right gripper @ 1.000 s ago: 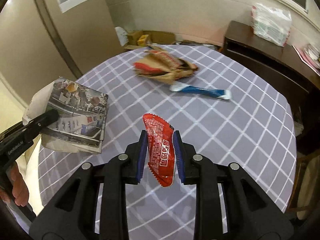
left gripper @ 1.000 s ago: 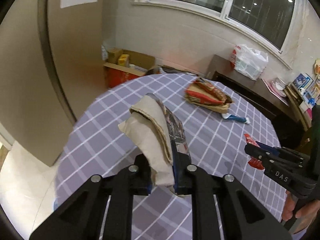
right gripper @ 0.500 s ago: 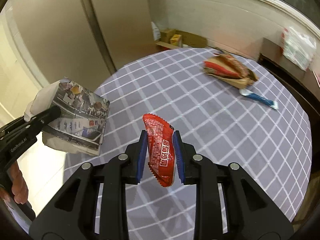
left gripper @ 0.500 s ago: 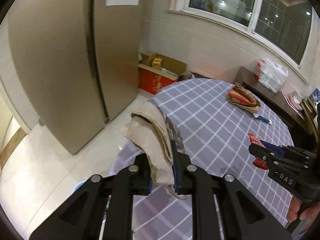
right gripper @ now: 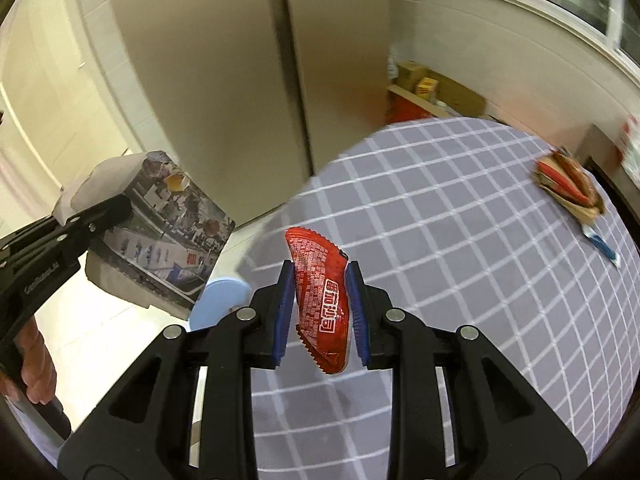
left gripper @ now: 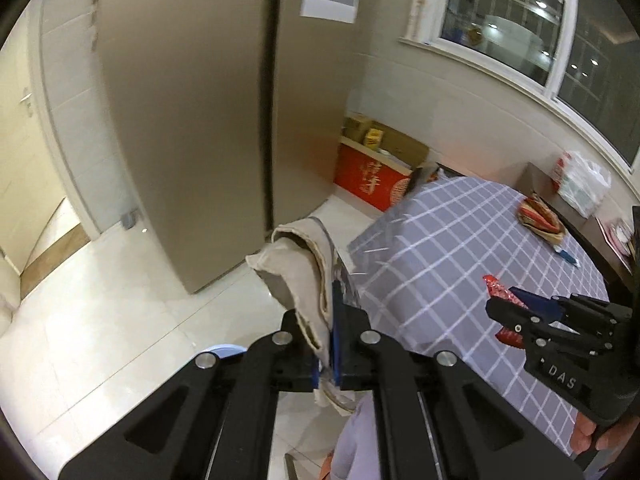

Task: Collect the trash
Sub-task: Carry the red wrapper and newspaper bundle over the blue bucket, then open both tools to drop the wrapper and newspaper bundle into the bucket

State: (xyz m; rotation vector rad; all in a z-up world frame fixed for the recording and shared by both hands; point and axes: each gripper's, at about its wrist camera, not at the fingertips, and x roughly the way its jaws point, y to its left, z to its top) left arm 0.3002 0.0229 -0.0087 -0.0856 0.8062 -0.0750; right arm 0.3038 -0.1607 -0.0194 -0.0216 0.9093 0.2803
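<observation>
Your left gripper (left gripper: 329,354) is squeezed tight on a folded paper bag (left gripper: 298,270) with a printed picture on one side, and the bag sticks up and away from the jaws toward 12 o'clock in the left wrist view. Your right gripper (right gripper: 320,314) is pinching a red snack wrapper (right gripper: 322,300) between its blue pads (right gripper: 280,312), and the wrapper's long side runs from 12 o'clock down to 6 o'clock. Both pieces of trash are up in the air, off the table (right gripper: 460,240) with the checked cloth. Now look at the light blue round thing (right gripper: 220,300) on the floor. It looks like it could be a bin, but only a bit of it shows, so that is a guess. In the right wrist view it sits at about 9 o'clock from the red wrapper, just below the paper bag. In the left wrist view a small blue edge (left gripper: 224,350) peeks out at about 9 o'clock from the jaws, low and close. So your left hand looks nearer to it, and the bag may be the first to drop. More trash (right gripper: 570,186) sits far across the table at about 2 o'clock.
</observation>
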